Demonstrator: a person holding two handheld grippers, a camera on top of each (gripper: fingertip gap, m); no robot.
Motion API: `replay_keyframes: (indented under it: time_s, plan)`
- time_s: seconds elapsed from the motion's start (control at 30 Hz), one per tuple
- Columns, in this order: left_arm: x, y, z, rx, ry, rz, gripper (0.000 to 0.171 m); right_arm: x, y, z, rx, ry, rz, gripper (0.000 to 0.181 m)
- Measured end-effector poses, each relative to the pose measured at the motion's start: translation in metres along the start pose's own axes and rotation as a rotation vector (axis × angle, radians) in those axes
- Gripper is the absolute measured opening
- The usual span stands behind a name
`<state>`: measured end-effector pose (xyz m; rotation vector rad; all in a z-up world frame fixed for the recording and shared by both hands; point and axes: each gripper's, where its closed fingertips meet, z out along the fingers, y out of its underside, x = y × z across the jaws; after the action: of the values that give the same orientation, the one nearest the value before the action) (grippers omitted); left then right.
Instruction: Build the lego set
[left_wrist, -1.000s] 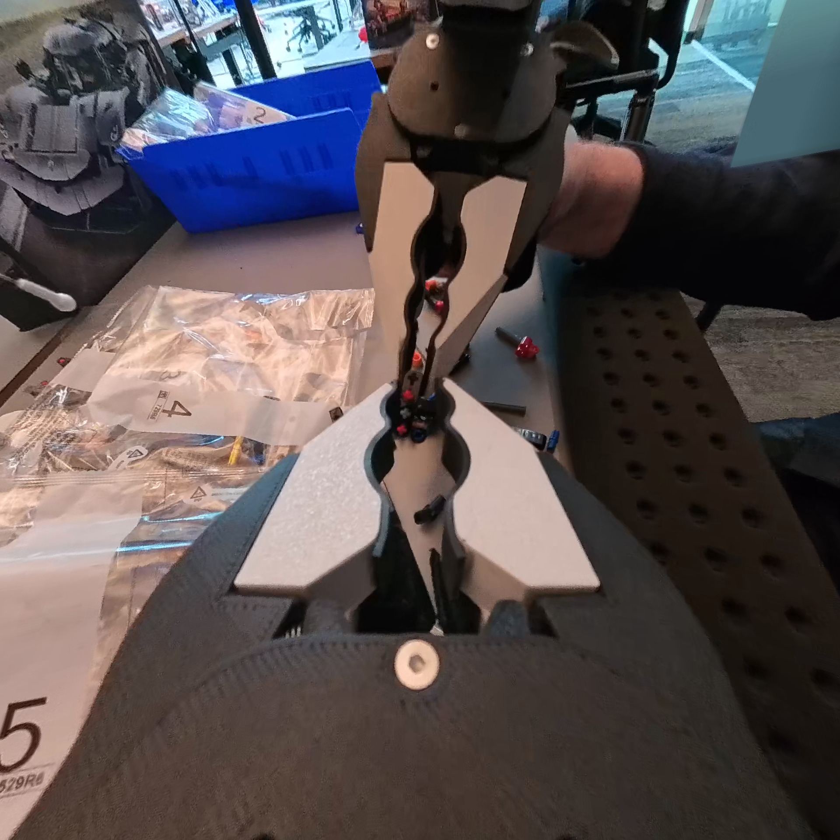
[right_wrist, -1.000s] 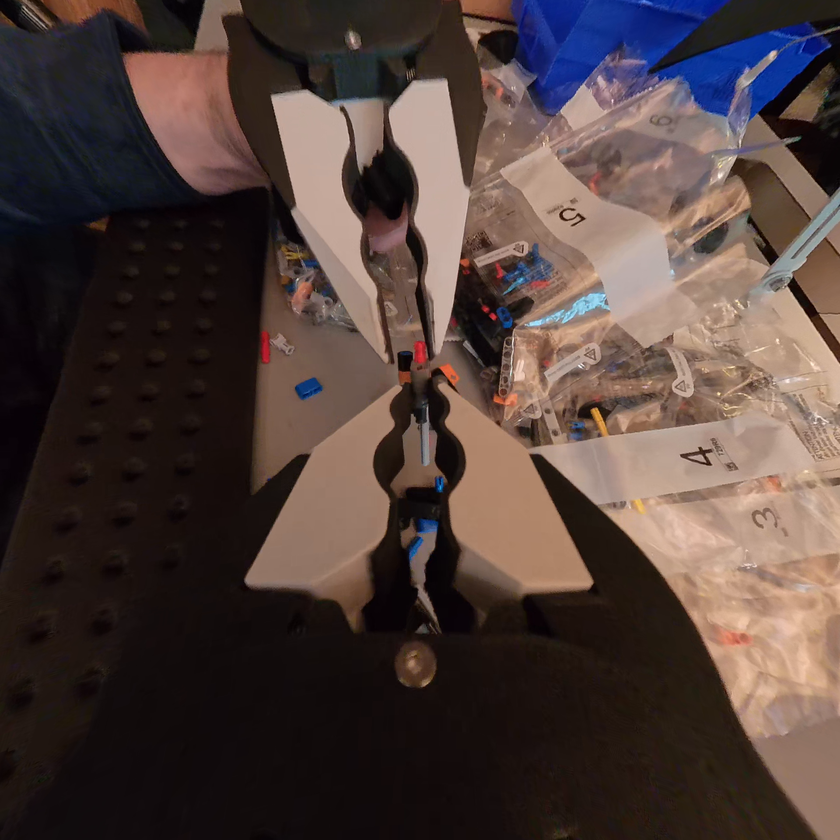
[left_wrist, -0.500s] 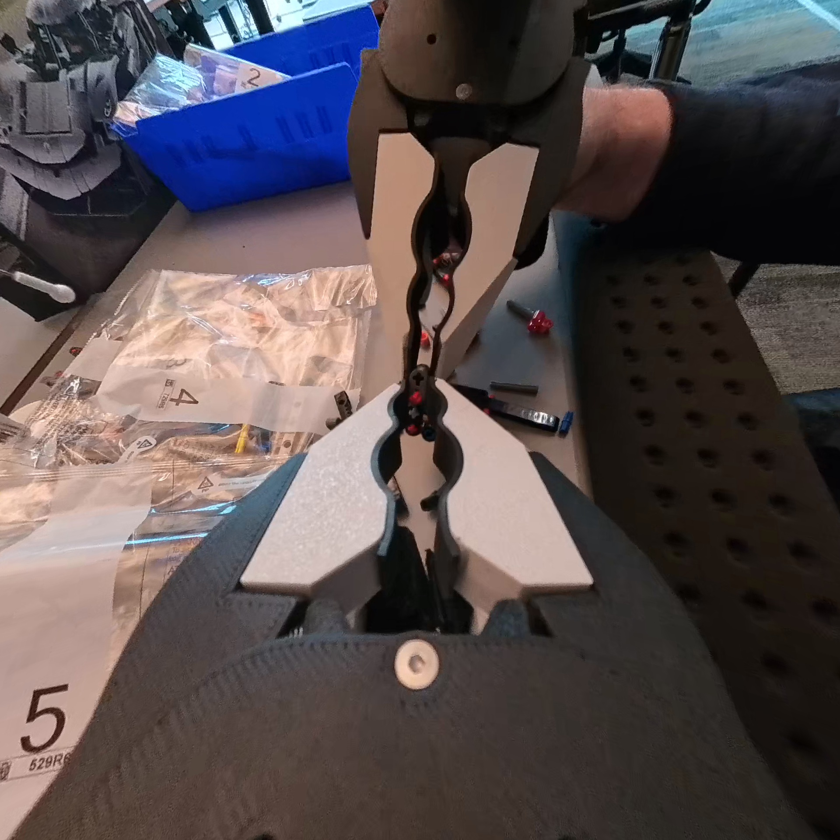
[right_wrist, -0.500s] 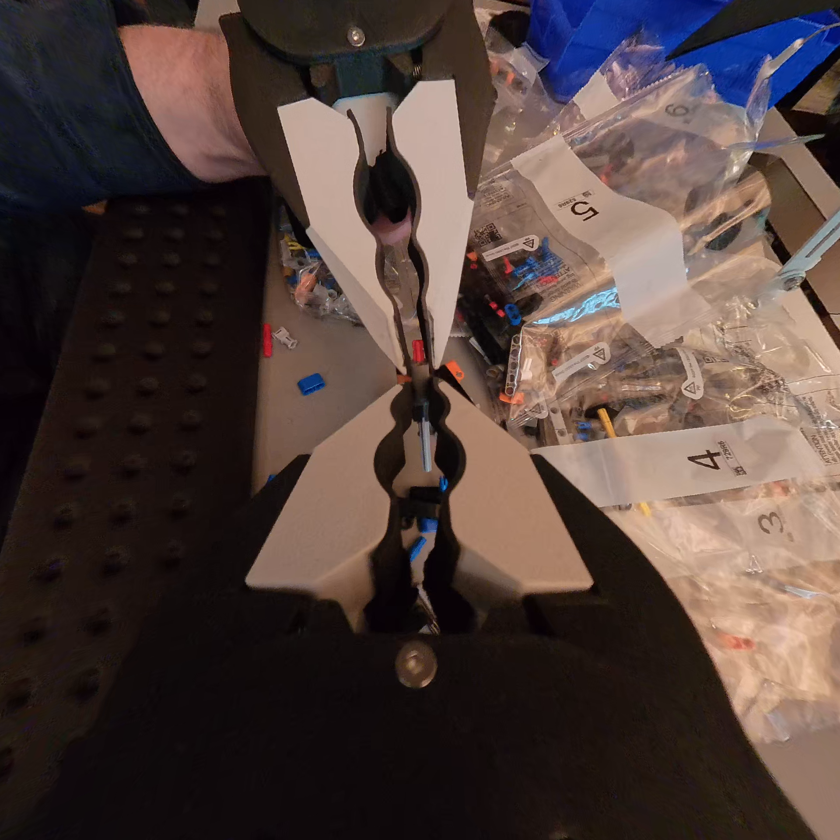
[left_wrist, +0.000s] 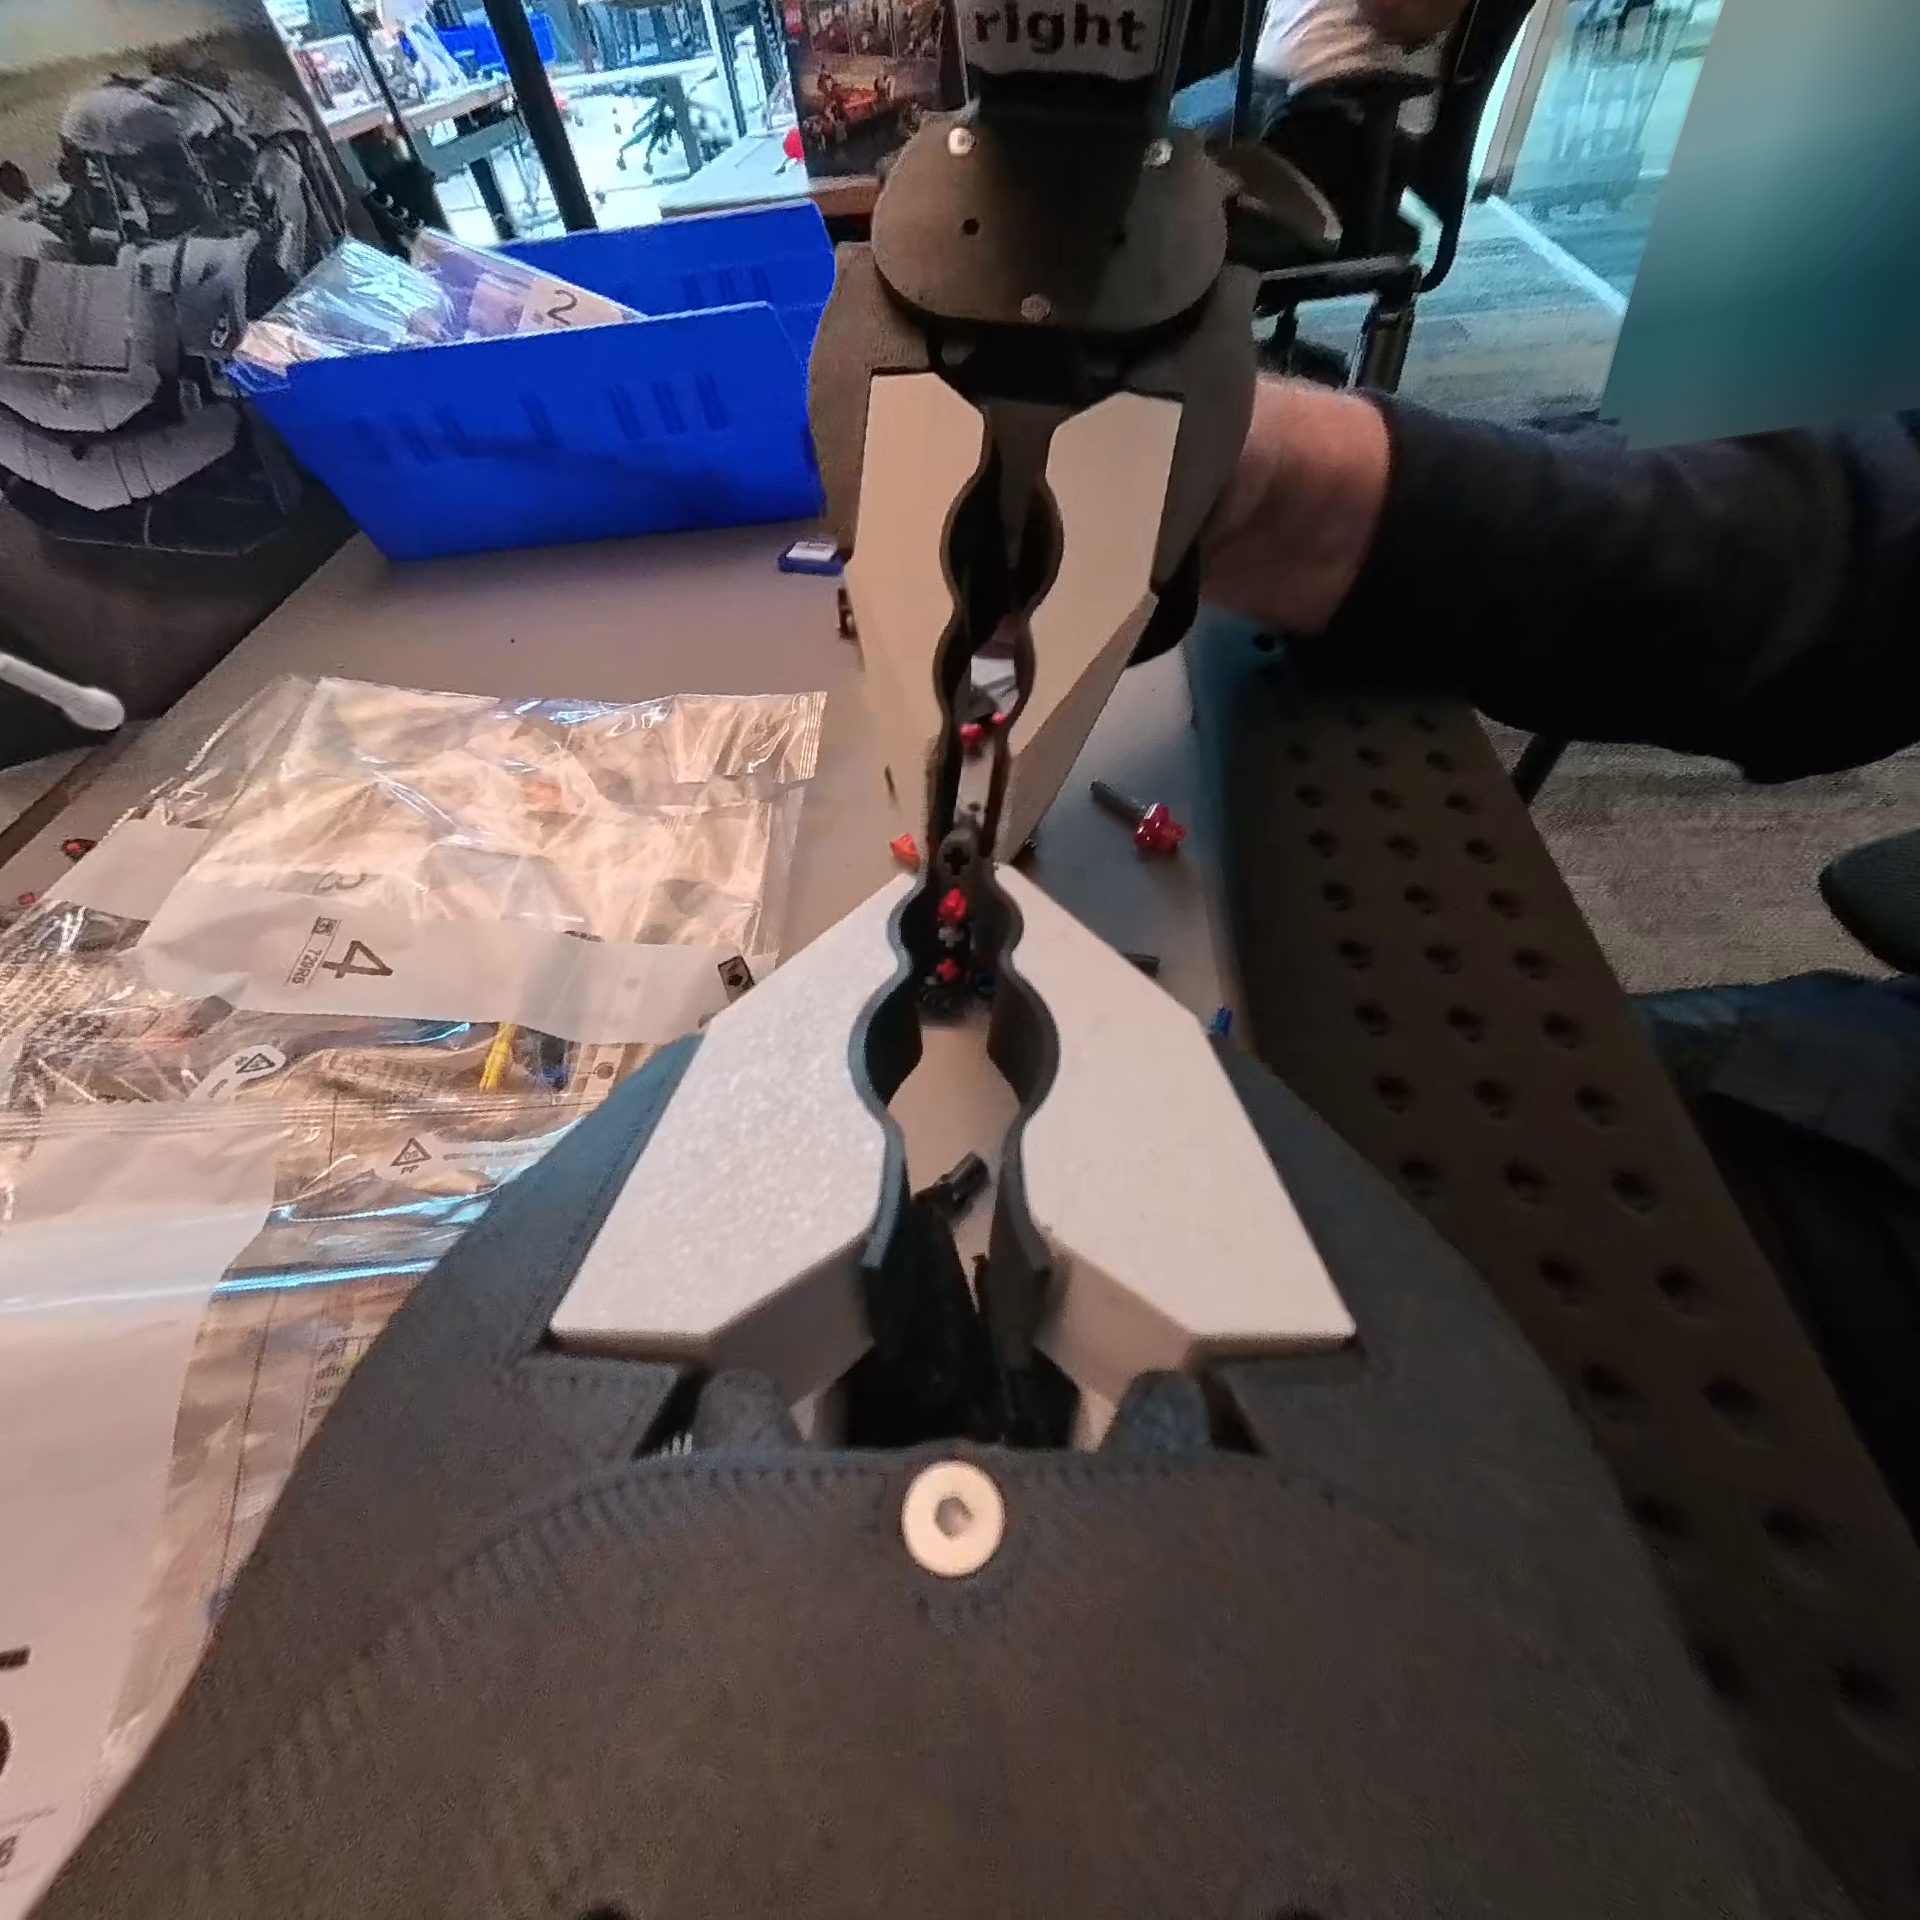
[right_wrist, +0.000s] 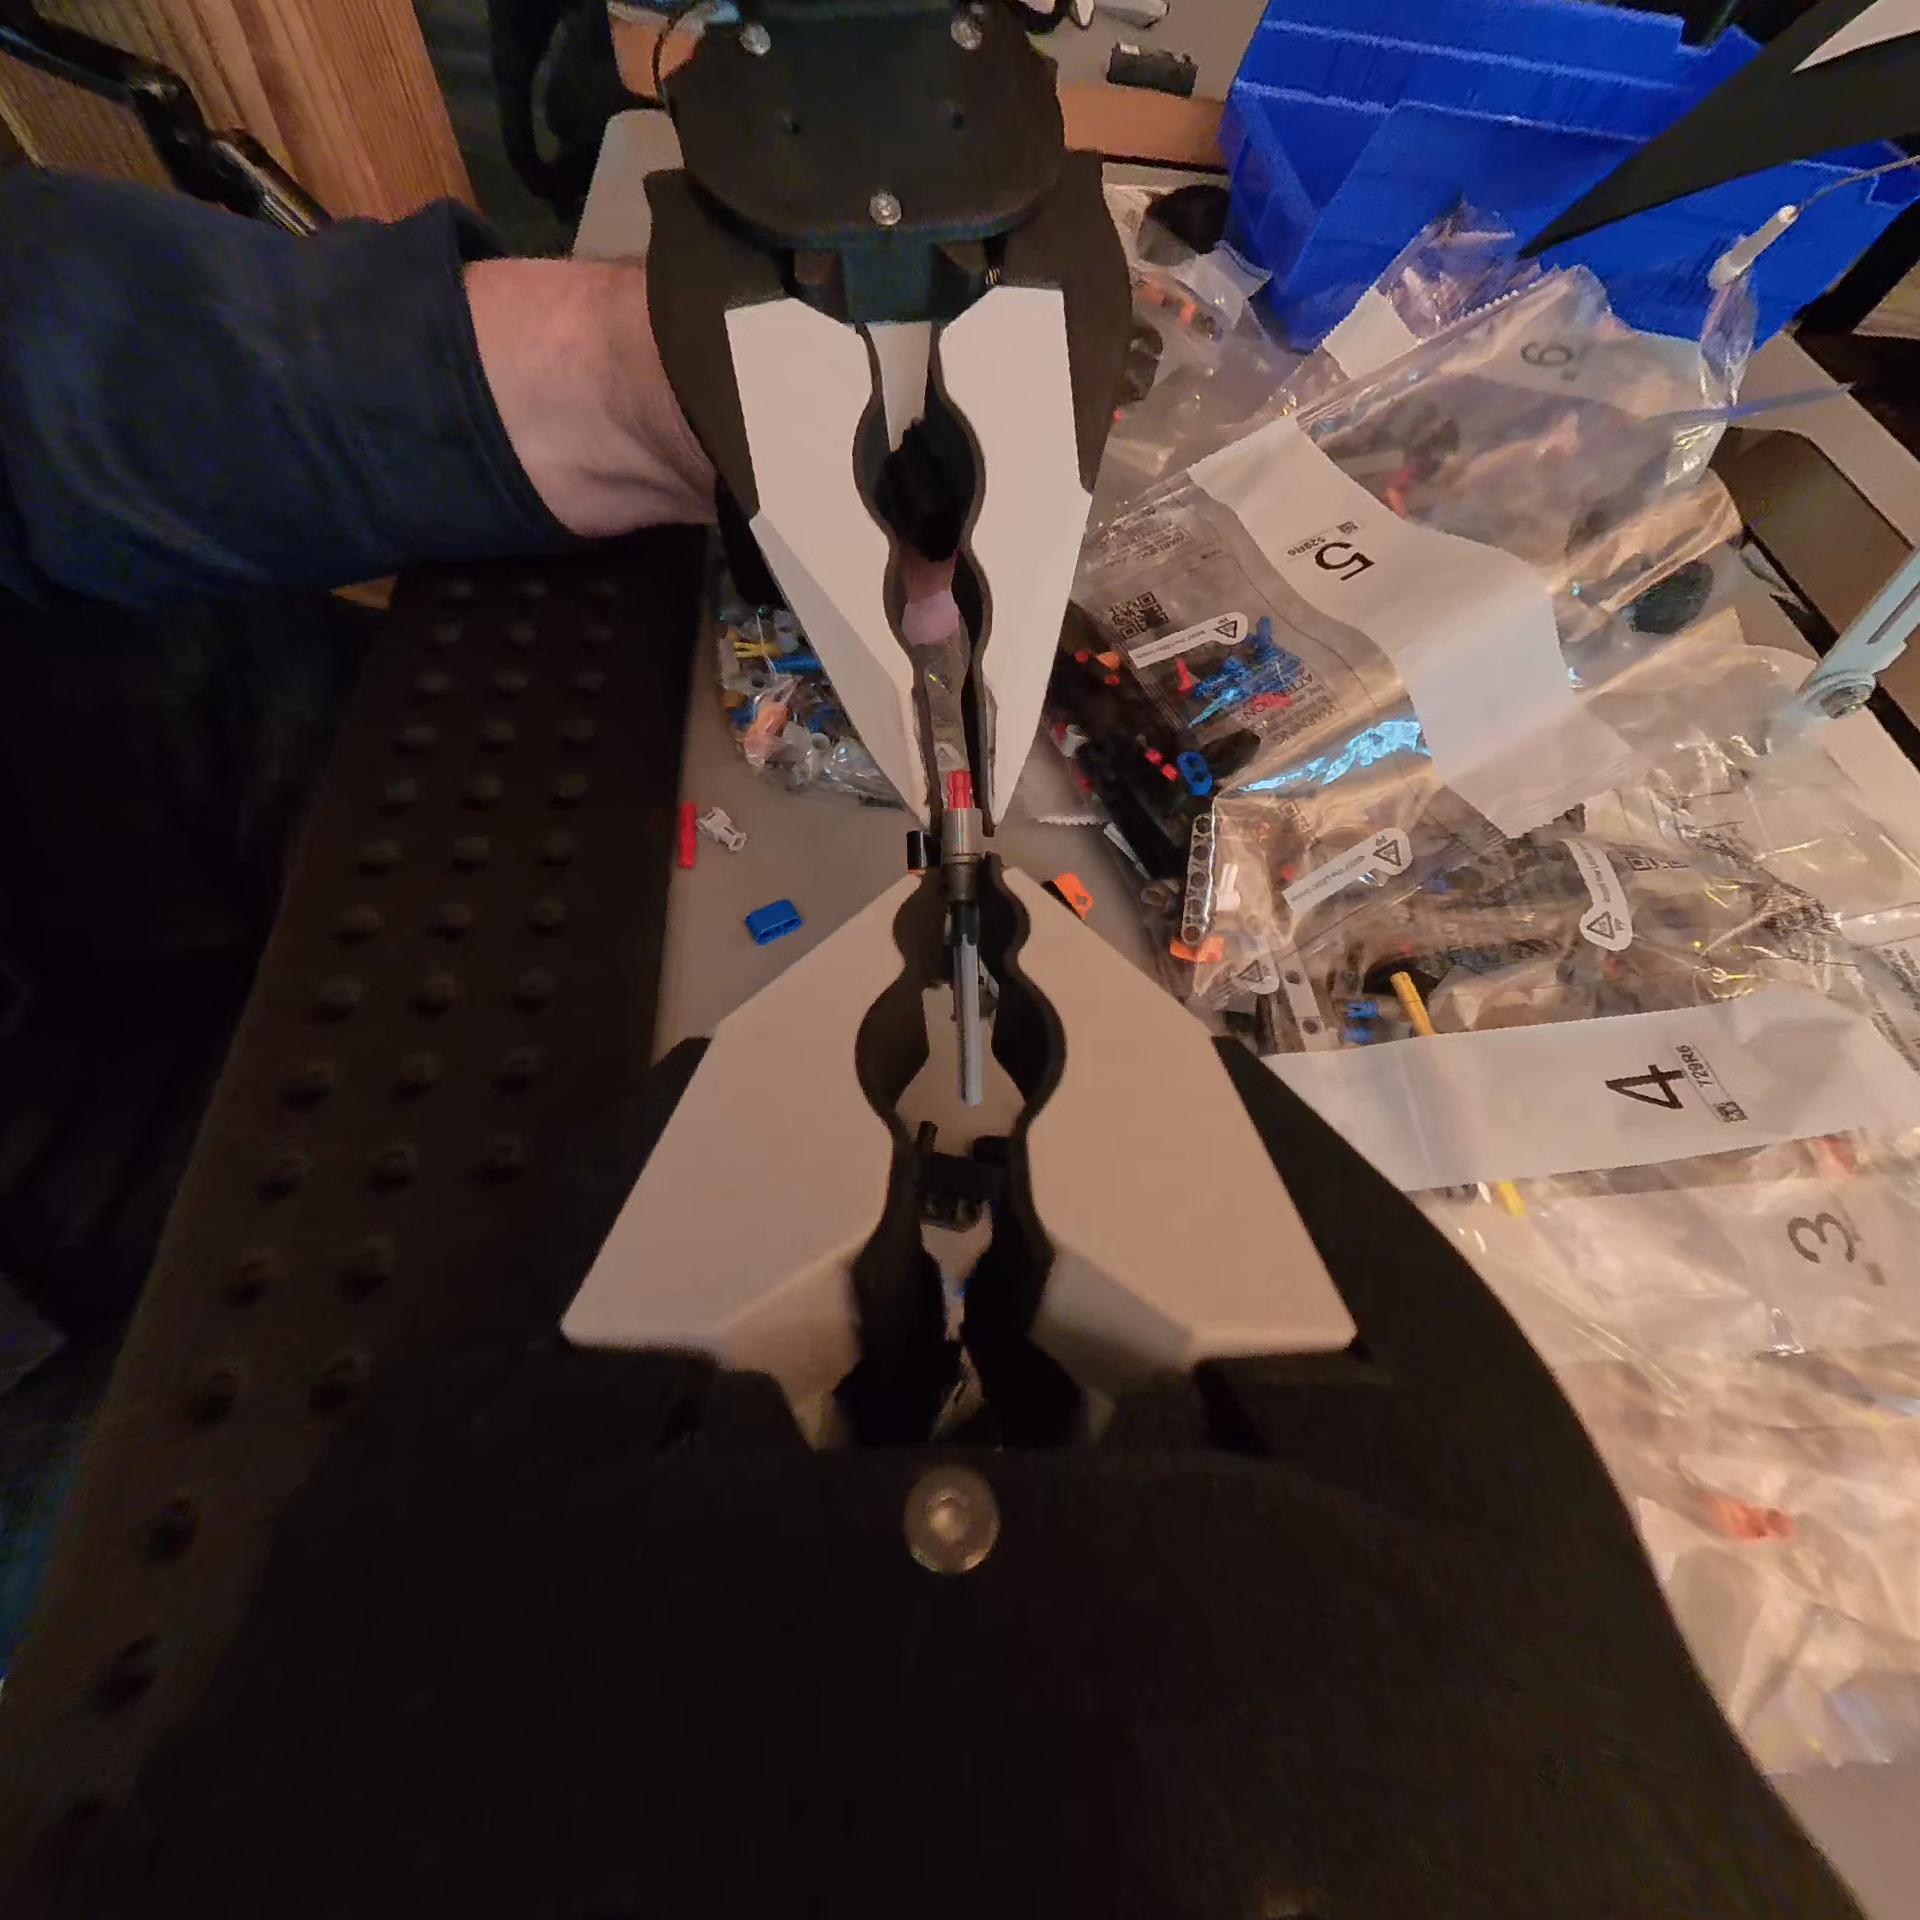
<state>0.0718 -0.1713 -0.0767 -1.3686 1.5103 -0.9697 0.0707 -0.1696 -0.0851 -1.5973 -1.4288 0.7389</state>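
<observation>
While your two grippers meet tip to tip above the grey table (left_wrist: 582, 623), each one is clamped on an end of the same small lego assembly (right_wrist: 961, 852). Your left gripper (left_wrist: 954, 914) pinches the dark part with two red pins showing between its fingertips; your right gripper (right_wrist: 961, 904) holds one grey axle (right_wrist: 969, 1023) that runs back between its fingers, with a red-tipped piece at the far end entering the other gripper's tips. Neither gripper stands apart; both are closed on the piece.

To your left lie numbered clear bags of parts (left_wrist: 436, 831); you can count at least four numbered bags in the right wrist view, one beside the next and overlapping. One blue bin (left_wrist: 540, 426) sits at the far edge of the table with another bag in it. Loose on the table: one blue brick (right_wrist: 770, 921), one red pin (right_wrist: 686, 833), one white connector (right_wrist: 721, 828), and one red-headed axle (left_wrist: 1138, 821). One black perforated mat (left_wrist: 1475, 1039) runs along the table's right edge.
</observation>
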Motion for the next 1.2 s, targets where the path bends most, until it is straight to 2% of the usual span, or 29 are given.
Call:
replay_keyframes:
  time_s: [0.13,0.17,0.2,0.23,0.27,0.37,0.43,0.5,0.63,0.77,0.83,0.93,1.07,1.1,1.2]
  plan:
    - [0.0,-0.005,-0.003,0.034,0.009,-0.014,0.004,0.0,-0.002,-0.005,0.02,-0.011,0.014,0.004]
    - [-0.012,-0.009,-0.015,0.071,-0.048,-0.03,0.0,0.008,0.011,-0.008,-0.044,0.032,0.018,0.004]
    - [-0.024,-0.019,-0.039,0.179,-0.085,-0.083,0.0,0.019,0.022,-0.016,-0.072,0.077,0.036,0.004]
    - [-0.03,-0.027,-0.06,0.267,-0.104,-0.11,0.0,0.015,0.009,-0.026,0.036,0.022,0.083,0.003]
    - [-0.03,-0.023,-0.061,0.234,-0.113,-0.096,0.0,0.01,-0.01,-0.033,0.136,-0.023,0.089,0.003]
    - [-0.016,-0.009,-0.021,0.089,-0.072,-0.034,0.0,0.015,0.004,-0.022,0.051,0.007,0.089,0.004]
    - [-0.011,-0.012,-0.014,0.092,-0.033,-0.025,0.0,0.011,0.003,-0.019,0.059,-0.002,0.074,0.004]
    - [-0.007,-0.012,-0.01,0.097,-0.002,-0.044,0.008,0.009,0.004,-0.016,0.051,-0.012,0.073,0.004]
    - [-0.005,0.003,0.0,0.01,0.002,-0.043,0.02,0.005,0.004,-0.008,0.034,-0.035,0.068,0.005]
    - [-0.004,0.009,0.007,-0.029,0.003,-0.043,0.035,0.006,-0.004,-0.013,0.085,-0.029,0.078,0.005]
    - [-0.004,0.013,0.01,-0.063,-0.009,-0.013,0.023,0.005,-0.007,-0.012,0.099,-0.03,0.077,0.005]
    - [-0.002,0.014,0.014,-0.071,-0.005,-0.008,0.022,0.004,-0.009,-0.011,0.108,-0.034,0.073,0.005]
    - [-0.005,0.003,0.007,0.007,0.003,-0.056,0.02,0.011,-0.014,-0.018,0.158,-0.003,0.086,0.009]
    - [-0.005,0.0,0.004,0.031,0.012,-0.054,0.0,0.013,-0.014,-0.019,0.163,-0.001,0.104,0.012]
    - [-0.01,-0.009,-0.004,0.101,0.0,-0.083,0.0,0.013,-0.008,-0.018,0.143,-0.019,0.129,0.019]
